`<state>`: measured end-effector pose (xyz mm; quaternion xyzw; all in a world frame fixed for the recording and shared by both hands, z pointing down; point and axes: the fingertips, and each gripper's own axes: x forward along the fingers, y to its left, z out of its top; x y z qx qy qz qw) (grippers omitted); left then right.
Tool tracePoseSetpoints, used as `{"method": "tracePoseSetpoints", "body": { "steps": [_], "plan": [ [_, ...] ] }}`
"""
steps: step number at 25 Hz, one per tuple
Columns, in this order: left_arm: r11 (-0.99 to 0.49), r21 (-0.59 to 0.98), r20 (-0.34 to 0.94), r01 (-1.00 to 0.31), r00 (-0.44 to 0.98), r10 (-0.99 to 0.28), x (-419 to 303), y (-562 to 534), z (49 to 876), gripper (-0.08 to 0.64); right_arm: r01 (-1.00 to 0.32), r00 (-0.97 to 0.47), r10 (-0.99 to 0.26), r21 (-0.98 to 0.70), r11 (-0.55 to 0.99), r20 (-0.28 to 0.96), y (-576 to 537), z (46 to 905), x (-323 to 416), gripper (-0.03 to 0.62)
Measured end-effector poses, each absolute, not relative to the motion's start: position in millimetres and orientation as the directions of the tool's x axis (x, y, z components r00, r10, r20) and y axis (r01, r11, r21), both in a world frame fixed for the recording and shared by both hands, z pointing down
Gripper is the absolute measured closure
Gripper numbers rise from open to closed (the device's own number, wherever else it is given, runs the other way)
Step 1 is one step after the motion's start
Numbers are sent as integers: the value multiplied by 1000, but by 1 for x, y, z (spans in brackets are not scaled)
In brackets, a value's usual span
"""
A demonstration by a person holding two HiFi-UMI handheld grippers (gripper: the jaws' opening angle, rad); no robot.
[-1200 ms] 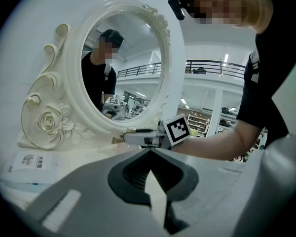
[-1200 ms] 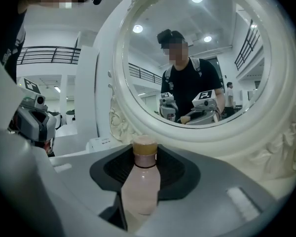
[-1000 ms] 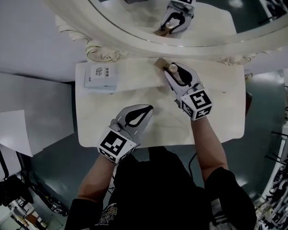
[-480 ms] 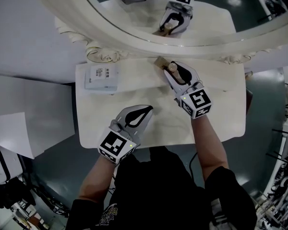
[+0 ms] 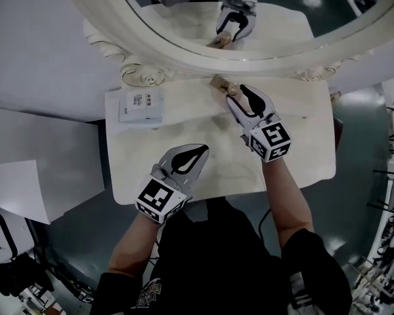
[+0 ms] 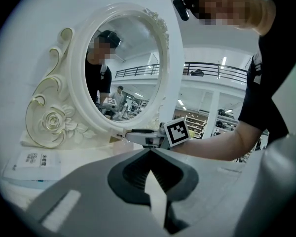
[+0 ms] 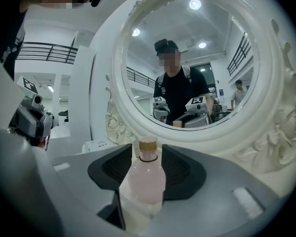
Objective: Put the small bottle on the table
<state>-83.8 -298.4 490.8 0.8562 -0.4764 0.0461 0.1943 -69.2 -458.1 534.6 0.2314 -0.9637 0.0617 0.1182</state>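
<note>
the right tongs (image 5: 235, 96) have just been opening and now stand wide apart, with the bottle (image 7: 146, 177) upright between them on the table (image 5: 302, 143). the pads flank its sides, and it stands on its own base.

the bottle is small, with a clear rounded body of pale pink, a short neck with a dark ring, and a tan cap. in the head view only the cap and shoulder show at the tips of the tongs.

the left tongs (image 5: 200, 151) are closed, tips together, with nothing in them. they lie near the table's front edge, well apart from the bottle.

the bottle stands near the back edge of the table, just before the base of the mirror (image 5: 184, 48), whose carved white frame runs along the whole back. a small tan thing (image 5: 218, 83) lies just beside the bottle, against the frame. pale tabletop lies open between the two tongs and out to the right edge.

a white box (image 5: 140, 105) sits at the back left corner, near the frame's scroll and well apart from the bottle. it bears dark print, too small to read. each tongs carries a cube with black-and-white square markers.
</note>
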Motion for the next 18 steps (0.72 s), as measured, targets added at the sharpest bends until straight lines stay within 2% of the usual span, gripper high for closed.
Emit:
{"method": "tracePoseSetpoints", "body": {
  "steps": [4,6,7,8,18],
  "plan": [
    [-502,282,249,-818,568,-785,-83,-290,482,560,-516,-838,-489,-62,854,241,-447,523,-51,422],
    [-519,282,239,-807,583,-777,-83,-284,477,560,-542,-825,-515,-69,837,234,-439,517,-42,483],
    [-528,278,237,-803,590,-772,-82,-281,474,560,-551,-822,-522,-83,830,230,-434,513,-38,557],
    [-536,272,238,-799,596,-767,-82,-277,472,560,-555,-821,-525,-104,825,224,-428,510,-35,569],
    [-564,245,266,-788,614,-743,-93,-234,465,560,-580,-811,-546,-164,798,212,-350,485,-18,569]
  ]
}}
